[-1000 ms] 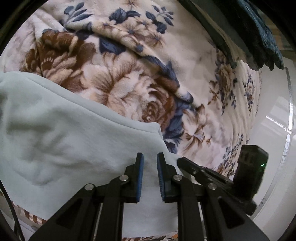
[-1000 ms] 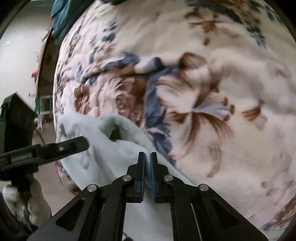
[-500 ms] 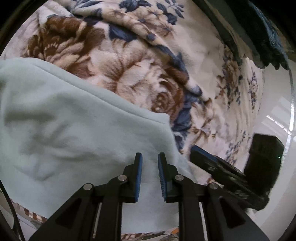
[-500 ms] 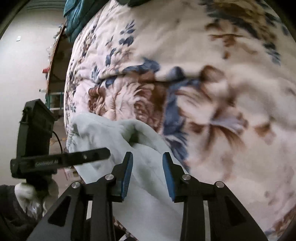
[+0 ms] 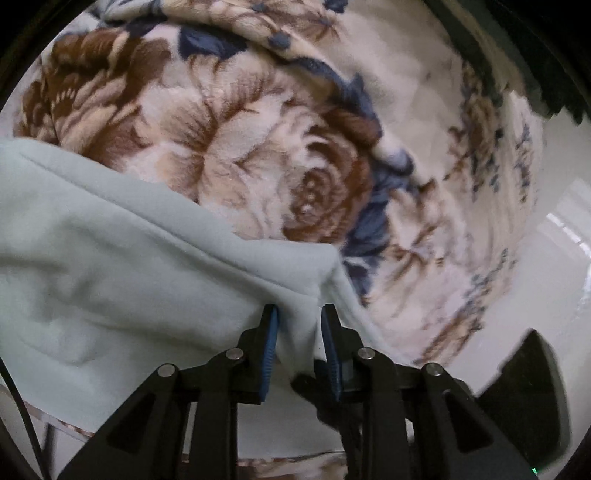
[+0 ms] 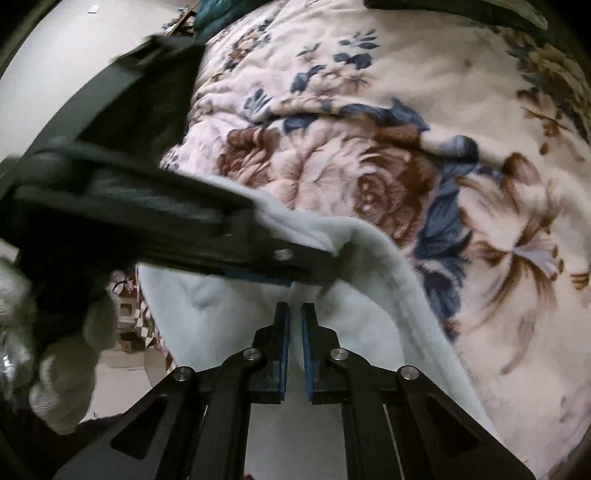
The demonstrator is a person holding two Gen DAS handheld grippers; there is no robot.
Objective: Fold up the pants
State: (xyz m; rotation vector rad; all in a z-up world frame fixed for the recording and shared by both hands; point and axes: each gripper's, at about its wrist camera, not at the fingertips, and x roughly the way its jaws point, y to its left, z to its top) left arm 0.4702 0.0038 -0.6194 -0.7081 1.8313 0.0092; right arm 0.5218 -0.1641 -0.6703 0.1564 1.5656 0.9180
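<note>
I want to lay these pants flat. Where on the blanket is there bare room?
Bare blanket lies beyond the pants, up to the dark cloth at the far edge. Crowded: the pants' near corner, where the left gripper, jaws opening, and right gripper, jaws closing, both straddle cloth.

The pants [image 5: 110,280] lie on the blanket [image 5: 258,147] at its near edge, with the left gripper [image 5: 298,325] over their right corner.

Bare floral blanket [image 6: 424,110] beyond; left hand-held gripper [image 6: 314,264] crossing close ahead.
</note>
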